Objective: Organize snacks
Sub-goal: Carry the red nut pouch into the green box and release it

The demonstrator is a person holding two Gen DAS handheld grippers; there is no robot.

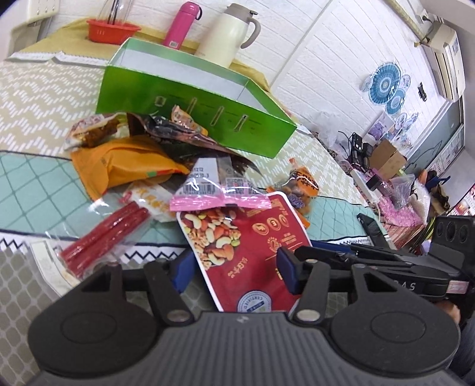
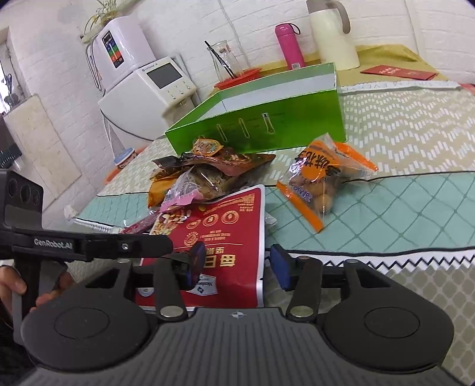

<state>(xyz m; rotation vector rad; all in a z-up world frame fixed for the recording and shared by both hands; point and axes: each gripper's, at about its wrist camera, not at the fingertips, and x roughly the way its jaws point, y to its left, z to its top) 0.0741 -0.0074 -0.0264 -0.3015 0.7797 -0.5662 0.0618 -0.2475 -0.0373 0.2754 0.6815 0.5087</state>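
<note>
A red nut packet [image 1: 243,249] lies flat at the table's front edge; it also shows in the right wrist view [image 2: 219,234]. My left gripper [image 1: 234,271] is open, its blue pads on either side of the packet's near end. My right gripper [image 2: 237,265] is open too, astride the same packet from the other side. An open green box [image 1: 190,112] stands behind the snack pile; it also shows in the right wrist view [image 2: 267,118]. An orange-striped bag of round snacks [image 2: 320,181] lies apart to the right.
The pile holds an orange bag [image 1: 118,166], red sticks in clear wrap [image 1: 104,240], a pink-sealed bag [image 1: 213,190] and brown packets [image 2: 213,166]. Behind the box stand a pink bottle [image 1: 181,23], a cream jug [image 1: 228,32] and a red basket [image 1: 112,29]. White appliances [image 2: 142,83] stand left.
</note>
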